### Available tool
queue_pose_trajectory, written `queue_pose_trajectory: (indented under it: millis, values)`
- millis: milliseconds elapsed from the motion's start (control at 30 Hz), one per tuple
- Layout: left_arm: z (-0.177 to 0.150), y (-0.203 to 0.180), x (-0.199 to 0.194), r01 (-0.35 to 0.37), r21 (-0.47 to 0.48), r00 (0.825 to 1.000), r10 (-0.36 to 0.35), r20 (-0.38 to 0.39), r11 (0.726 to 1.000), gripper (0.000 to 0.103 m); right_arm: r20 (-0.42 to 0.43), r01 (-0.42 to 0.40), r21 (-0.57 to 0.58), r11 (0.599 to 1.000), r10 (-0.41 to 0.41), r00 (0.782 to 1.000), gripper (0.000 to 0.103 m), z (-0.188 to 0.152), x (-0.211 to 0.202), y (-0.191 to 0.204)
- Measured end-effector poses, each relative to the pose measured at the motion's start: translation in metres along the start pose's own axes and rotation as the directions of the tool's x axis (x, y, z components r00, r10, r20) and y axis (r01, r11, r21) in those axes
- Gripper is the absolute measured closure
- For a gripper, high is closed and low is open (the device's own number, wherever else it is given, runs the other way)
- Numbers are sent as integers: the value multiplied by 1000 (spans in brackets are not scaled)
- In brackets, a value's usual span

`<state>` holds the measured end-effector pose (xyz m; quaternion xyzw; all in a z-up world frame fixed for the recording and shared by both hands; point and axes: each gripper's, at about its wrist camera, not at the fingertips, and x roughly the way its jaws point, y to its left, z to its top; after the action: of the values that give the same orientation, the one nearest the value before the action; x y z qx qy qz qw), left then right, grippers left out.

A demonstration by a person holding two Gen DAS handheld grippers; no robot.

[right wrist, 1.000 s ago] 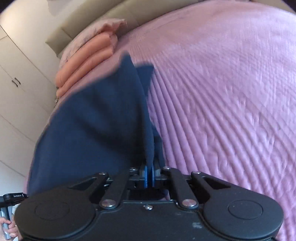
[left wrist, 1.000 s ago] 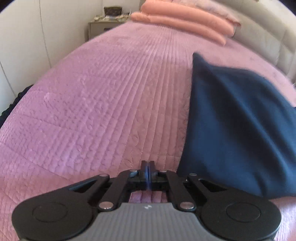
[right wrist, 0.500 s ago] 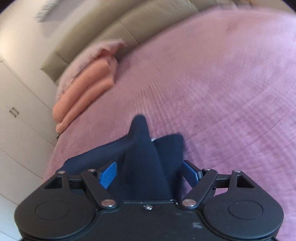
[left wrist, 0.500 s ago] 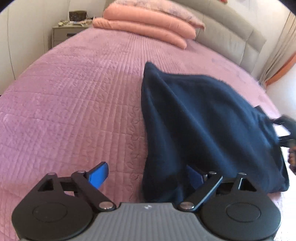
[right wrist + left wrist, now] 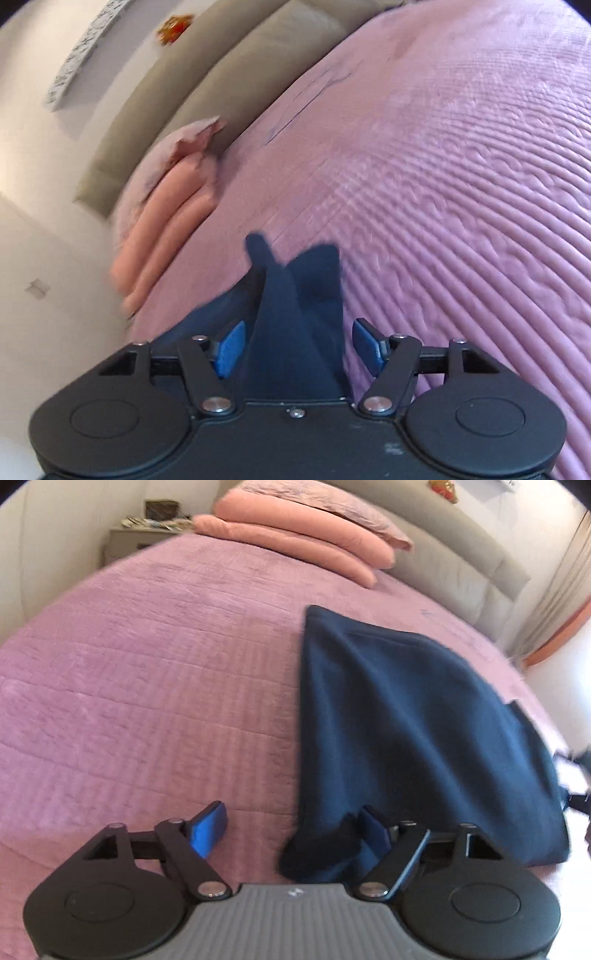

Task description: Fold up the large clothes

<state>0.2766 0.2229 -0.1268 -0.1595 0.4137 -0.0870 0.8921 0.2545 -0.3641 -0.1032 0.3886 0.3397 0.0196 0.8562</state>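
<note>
From the left wrist camera, the bed filled most of the view under a quilted pink-purple bedspread. At its head lay salmon-coloured pillows against a padded beige headboard. A small nightstand with clutter on top stood in the far left corner, and a curtain hung at the right edge. The navy garment lay folded on the bedspread, right of centre, narrowing to a point toward the pillows. The left gripper had its blue fingers spread, though they were drawing inward; the near corner of the garment lay loose between them, close against the right-hand finger, with the left-hand one over bare bedspread.

From the right wrist camera, the room sat tilted and blurred: the headboard ran diagonally across the top, with the pillows below it and the ribbed bedspread sweeping away to the right. The right gripper was opening, its fingers already wide apart. A peak of the navy garment stood up between them, touched by neither pad as far as I could see.
</note>
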Motion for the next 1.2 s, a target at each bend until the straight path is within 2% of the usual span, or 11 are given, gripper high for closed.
queue_pose_trajectory:
  millis: [133, 167, 200, 367, 467, 500, 567, 667, 733, 1000, 1200]
  values:
    - [-3, -16, 9, -65, 46, 998, 64, 14, 997, 38, -175, 45, -72, 996, -57, 983, 24, -46, -39, -16]
    - [-4, -23, 8, -86, 69, 996, 84, 33, 994, 60, -202, 0, -73, 997, -15, 979, 40, -58, -48, -14]
    - [-6, -29, 4, -92, 82, 995, 88, 49, 992, 73, -156, -13, -116, 993, -6, 988, 89, -73, -62, -11]
    - [-15, -21, 6, -162, -47, 984, 165, 63, 986, 81, -64, 75, -79, 994, -80, 995, 101, -95, -78, -38]
    - [-10, -15, -1, -151, -122, 985, 159, 59, 981, 79, -49, 142, -81, 986, -147, 988, 86, -86, -86, -29]
    - [-10, -16, -5, -155, -104, 986, 161, 52, 982, 77, -23, 185, -96, 978, -188, 982, 65, -83, -93, -19]
    - [-4, -12, -13, -141, -105, 989, 146, 36, 984, 52, 43, 250, -95, 964, -247, 968, 28, -77, -108, -5]
    - [2, 9, -36, -61, -173, 996, 72, 54, 983, 6, 163, 224, -127, 966, -203, 966, 17, -65, -124, 32]
    - [14, 21, -42, 11, -224, 998, 5, 69, 975, 0, 201, 232, -211, 949, -190, 961, 2, -58, -113, 64]
    - [61, 26, 27, 95, -265, 989, -122, -87, 960, 0, 188, 220, -498, 839, -143, 972, 1, -50, 45, 195]
    - [72, 5, 65, 88, -134, 989, -103, -109, 987, 0, 117, 308, -572, 761, -296, 948, 1, -70, 145, 194]
